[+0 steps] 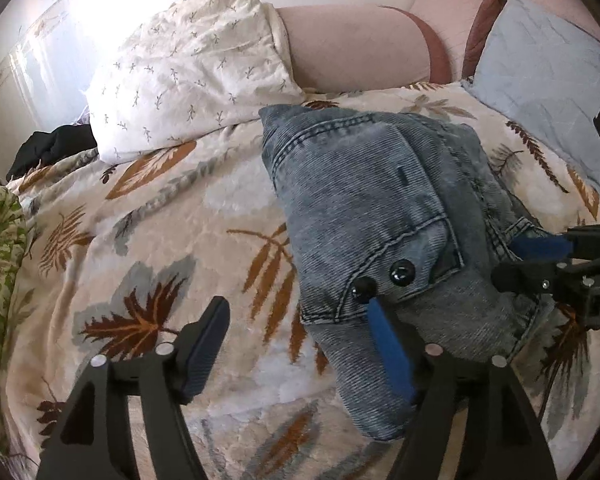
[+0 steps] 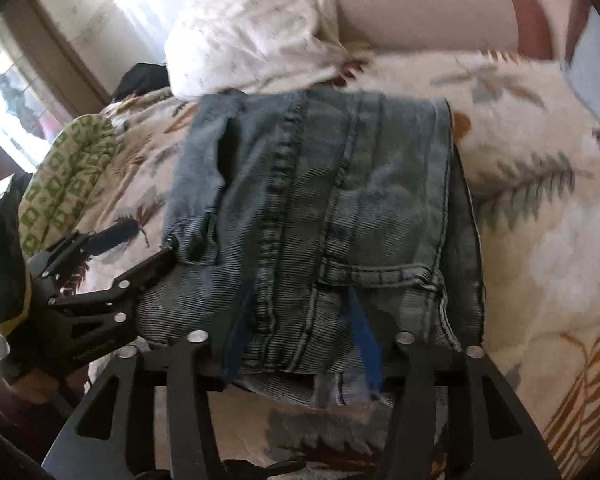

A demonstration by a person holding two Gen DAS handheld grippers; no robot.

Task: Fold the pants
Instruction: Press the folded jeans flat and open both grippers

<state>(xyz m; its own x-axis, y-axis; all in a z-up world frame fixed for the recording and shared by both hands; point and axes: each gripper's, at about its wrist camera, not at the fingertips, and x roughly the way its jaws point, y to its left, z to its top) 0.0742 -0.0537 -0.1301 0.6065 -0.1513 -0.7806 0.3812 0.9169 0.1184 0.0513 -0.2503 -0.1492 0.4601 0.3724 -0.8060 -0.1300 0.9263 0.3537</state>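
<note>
a: so, left wrist view first. what do you log?

b: jeans [image 1: 384,216] lie folded in a thick bundle on the leaf-print blanket [image 1: 148,248], right of centre. two dark buttons [image 1: 403,271] show near the waistband end, closest to the camera. left gripper [image 1: 296,344] has its jaws spread wide; the blue-padded finger [image 1: 392,354] rests at the near edge of the denim, the black finger [image 1: 204,350] sits out over bare blanket. nothing pinched between them.

a: other gripper in that view?

b: right gripper [image 1: 540,258] comes in from the right edge, fingertips touching the side of the bundle. cannot tell from here how far its jaws stand apart.

a: surroundings?

b: white sprigged pillow [image 1: 192,68] beyond the jeans, pale blue pillow [image 1: 548,92] at far right, pink headboard [image 1: 360,48] between them. dark garment [image 1: 52,148] and a green patterned cloth [image 1: 0,264] at the left edge.

a: now the right wrist view.

b: somewhat blurred. jeans [image 2: 340,208] fill the middle, seams running away from the camera, the near edge lying between the fingers. right gripper [image 2: 300,344] is spread fairly wide, a blue pad [image 2: 366,344] on each side of a fold of denim; whether the pads press the cloth i cannot tell. left gripper [image 2: 140,248] is at the left, open, its lower finger touching the bundle's left edge, the upper one apart over the blanket [image 2: 540,184]. white pillow [image 2: 252,32] and green cloth [image 2: 68,184] behind.
</note>
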